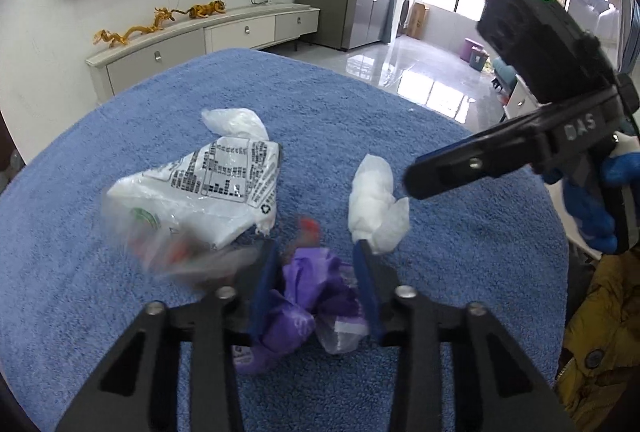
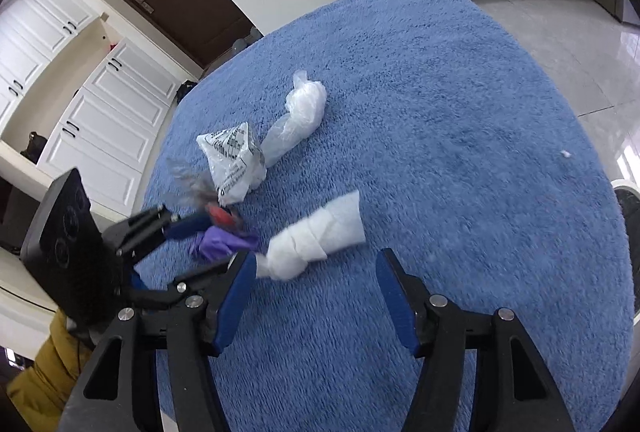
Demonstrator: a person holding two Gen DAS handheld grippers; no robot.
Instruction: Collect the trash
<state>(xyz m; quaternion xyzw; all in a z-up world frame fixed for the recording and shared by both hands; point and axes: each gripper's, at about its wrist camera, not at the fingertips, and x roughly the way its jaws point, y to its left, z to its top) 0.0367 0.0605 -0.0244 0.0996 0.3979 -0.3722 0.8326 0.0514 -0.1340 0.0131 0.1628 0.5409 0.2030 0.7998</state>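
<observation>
— Any writing you can make out?

— "DAS" in pale letters on the right gripper (image 1: 412,184), on the side of its body. The white bag (image 1: 208,192) has a block of black print and a small recycling mark, but the words are too small to read. There is pale lettering on the purple wrapper (image 1: 304,296) as well — not legible.

— Where is the trash, relative to the tools?

— All of it lies on the blue cloth (image 2: 440,92). The purple wrapper sits right between the fingers of the left gripper (image 1: 316,272), crumpled, with a bit of clear film beside it. A red scrap (image 1: 308,226) lies just past the tips. The white bag is to the left of that gripper, its near end blurred. The tissue wad (image 1: 374,204) lies just beyond the left gripper's right finger, and the right gripper's tip is close to it, not touching.

— And from the right side?

— The tissue wad (image 2: 316,236) lies just ahead of the right gripper's (image 2: 316,272) left finger, its twisted end about touching that blue pad (image 2: 236,296). A clear bag (image 2: 298,116) lies farther off, touching the white bag (image 2: 234,160).

— How do the jaws stand?

— The right one is spread wide, nothing in it. The left is closed in around the purple wrapper (image 2: 224,242), both pads pressed against it — it grips the wrapper.
</observation>
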